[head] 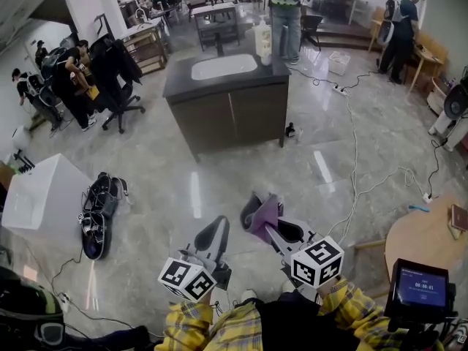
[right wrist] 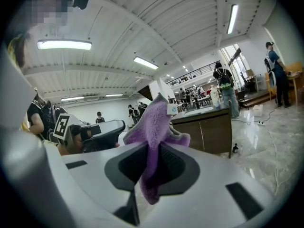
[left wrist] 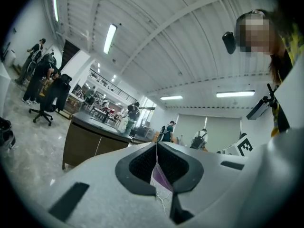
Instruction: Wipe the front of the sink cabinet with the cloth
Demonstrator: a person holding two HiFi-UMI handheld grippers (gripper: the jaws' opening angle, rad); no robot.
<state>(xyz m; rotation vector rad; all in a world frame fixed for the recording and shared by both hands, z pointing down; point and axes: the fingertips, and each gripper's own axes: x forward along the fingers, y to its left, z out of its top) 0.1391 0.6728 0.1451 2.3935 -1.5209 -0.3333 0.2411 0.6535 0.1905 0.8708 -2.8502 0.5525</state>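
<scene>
Clamps the purple cloth [head: 265, 218] in the right gripper [head: 256, 209], lower centre, well apart from the sink cabinet [head: 230, 112] at upper centre. Pinches a thin purple scrap [left wrist: 159, 179], hard to identify, in the left gripper [left wrist: 159, 167], with a cable [head: 352, 168] trailing at right.

The glossy pale floor [head: 219, 189] carries the dark sink cabinet [head: 230, 112] at upper centre of the frame. A white cable [head: 353, 168] trails across the floor on the right. A white box [head: 44, 196] and black bags [head: 99, 214] sit at left.

Crumpled purple cloth [head: 263, 218] well apart from dark sink cabinet [head: 230, 119].
</scene>
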